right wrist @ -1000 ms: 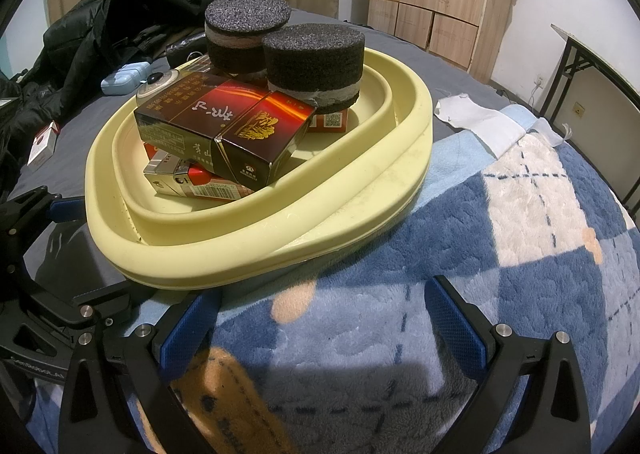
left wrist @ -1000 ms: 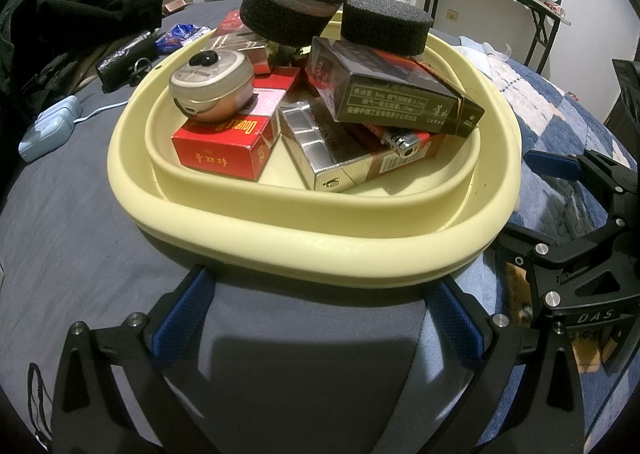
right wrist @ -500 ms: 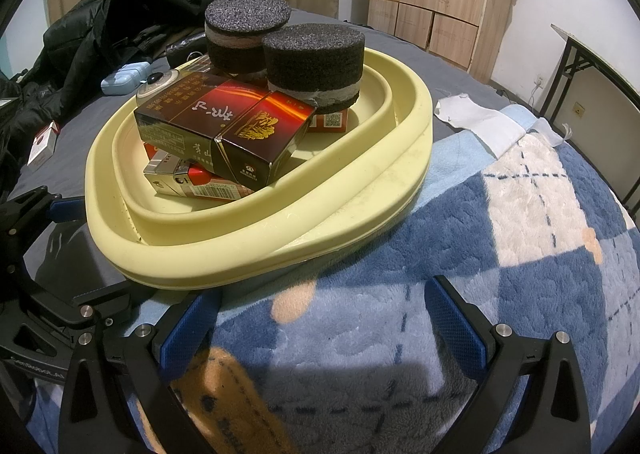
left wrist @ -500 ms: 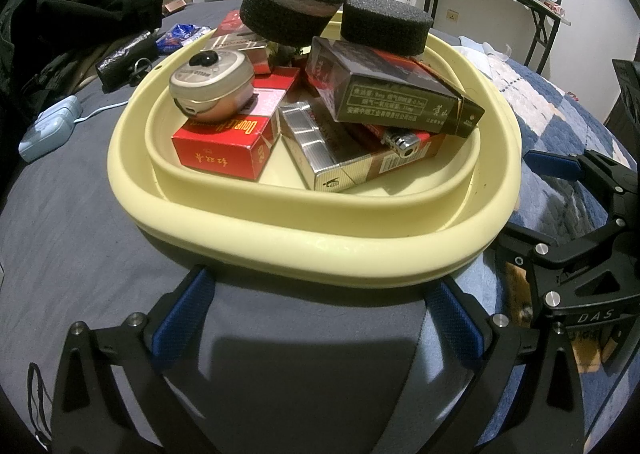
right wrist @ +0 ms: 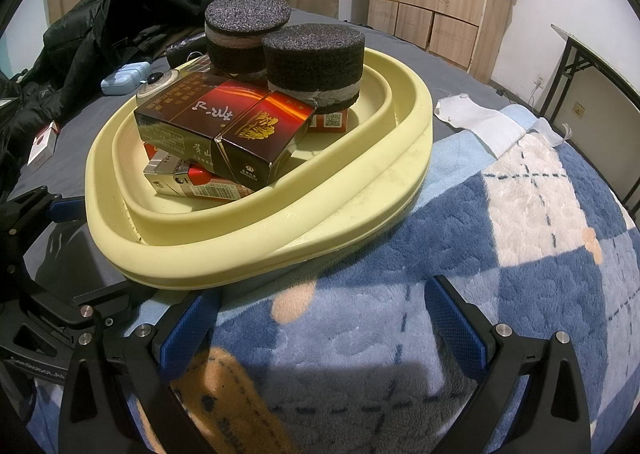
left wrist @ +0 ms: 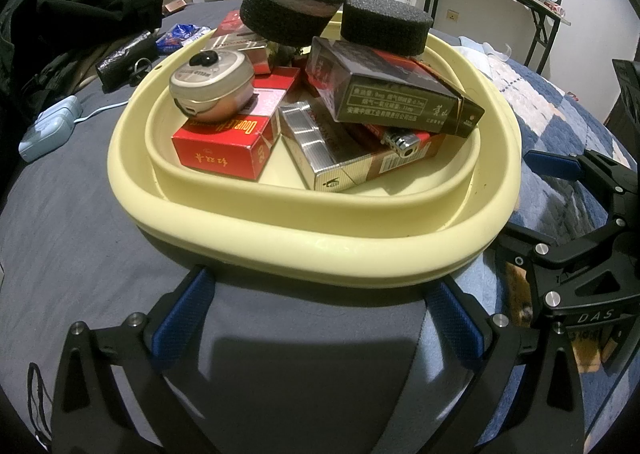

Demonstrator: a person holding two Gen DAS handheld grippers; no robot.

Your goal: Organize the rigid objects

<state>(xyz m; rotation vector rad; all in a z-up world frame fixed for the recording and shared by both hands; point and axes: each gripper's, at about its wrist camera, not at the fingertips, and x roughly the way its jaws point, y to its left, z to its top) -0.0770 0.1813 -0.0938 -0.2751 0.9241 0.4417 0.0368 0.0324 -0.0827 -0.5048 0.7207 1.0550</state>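
Grey bedding (left wrist: 80,222) and a blue plaid blanket (right wrist: 500,254) cover the bed where a pale yellow basin (left wrist: 320,246) sits just ahead of both claws. The left claw (left wrist: 316,314) is spread wide, gripping nothing, its blue pads just short of the basin's near rim. The right claw (right wrist: 324,322) is likewise wide apart and empty over the blanket, with the basin ahead and to its left. Inside the basin lie a red cigarette pack (left wrist: 228,146), a dark cigarette pack (left wrist: 392,94), a silver lighter (left wrist: 404,142), a round tin (left wrist: 212,86) and two black foam discs (right wrist: 316,62).
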